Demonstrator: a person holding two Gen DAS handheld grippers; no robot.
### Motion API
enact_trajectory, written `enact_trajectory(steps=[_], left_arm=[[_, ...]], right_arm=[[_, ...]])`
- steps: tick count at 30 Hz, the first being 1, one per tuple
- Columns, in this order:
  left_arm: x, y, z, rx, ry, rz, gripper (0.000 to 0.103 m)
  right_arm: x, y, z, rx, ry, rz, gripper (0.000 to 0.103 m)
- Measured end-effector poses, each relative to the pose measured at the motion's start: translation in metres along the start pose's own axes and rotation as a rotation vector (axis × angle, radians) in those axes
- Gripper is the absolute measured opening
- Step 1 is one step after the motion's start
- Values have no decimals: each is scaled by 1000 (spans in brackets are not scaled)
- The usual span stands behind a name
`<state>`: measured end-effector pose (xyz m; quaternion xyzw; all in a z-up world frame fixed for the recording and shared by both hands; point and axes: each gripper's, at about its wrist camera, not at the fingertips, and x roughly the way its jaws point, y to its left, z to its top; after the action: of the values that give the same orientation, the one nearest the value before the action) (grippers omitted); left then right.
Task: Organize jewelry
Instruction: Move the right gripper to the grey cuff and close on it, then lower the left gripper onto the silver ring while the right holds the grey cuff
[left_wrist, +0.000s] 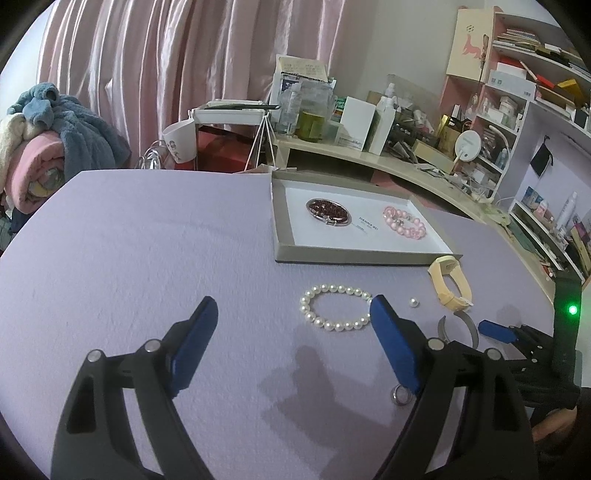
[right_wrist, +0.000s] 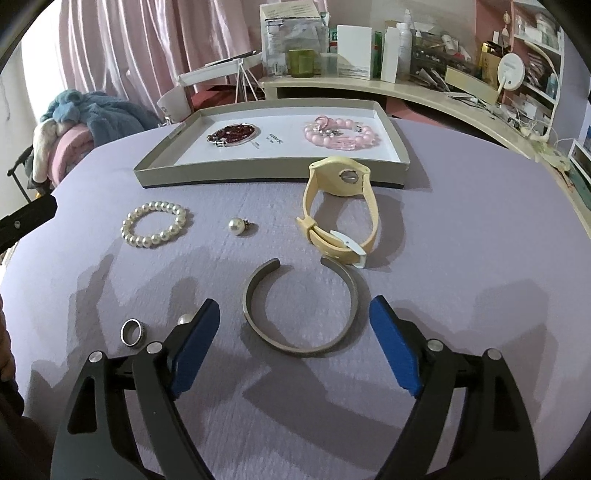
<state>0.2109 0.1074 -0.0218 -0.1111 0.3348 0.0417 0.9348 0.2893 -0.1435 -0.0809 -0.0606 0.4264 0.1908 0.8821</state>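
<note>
The right gripper (right_wrist: 294, 317) hangs low over the lilac table cover (right_wrist: 461, 258), its blue fingers (right_wrist: 393, 347) spread wide with nothing between them but the near arc of the open metal cuff (right_wrist: 300, 306), which lies flat just ahead. The cuff's gap faces the far side. Left of it, near the left finger, sit a silver ring (right_wrist: 133, 332) and a loose pearl (right_wrist: 184, 318), partly hidden by the finger. Farther off lie a pearl bracelet (right_wrist: 155, 224), a pearl pendant (right_wrist: 238, 226) and a cream watch (right_wrist: 341, 210), whose face leans against the near wall of the tray (right_wrist: 258, 176). Inside the tray, a dark red bracelet (right_wrist: 233, 134) lies left and a pink bead bracelet (right_wrist: 341, 134) right, well apart, with bare white floor between them.

The left gripper (left_wrist: 291, 314) also has its fingers (left_wrist: 195, 339) wide apart and empty, its right finger overlapping the edge of the pearl bracelet (left_wrist: 334, 308) in view. To its left the cover (left_wrist: 147, 240) stretches bare to the far edge; the tray (left_wrist: 354, 256) stands far right.
</note>
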Motion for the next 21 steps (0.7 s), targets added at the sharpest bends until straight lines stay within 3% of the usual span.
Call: enact_trajectory(steps=[5, 16, 18, 21], left_arm=[[2, -1, -1, 3, 4, -1, 84], [4, -5, -4, 20, 14, -14, 84], [4, -7, -4, 30, 15, -23, 84], [5, -12, -5, 48, 22, -43, 84]], right_arm=[[5, 3, 1, -11, 11, -17, 78], [8, 1, 5, -2, 12, -24, 77], [8, 1, 5, -8, 9, -39, 70], [8, -1, 5, -15, 9, -29, 69]])
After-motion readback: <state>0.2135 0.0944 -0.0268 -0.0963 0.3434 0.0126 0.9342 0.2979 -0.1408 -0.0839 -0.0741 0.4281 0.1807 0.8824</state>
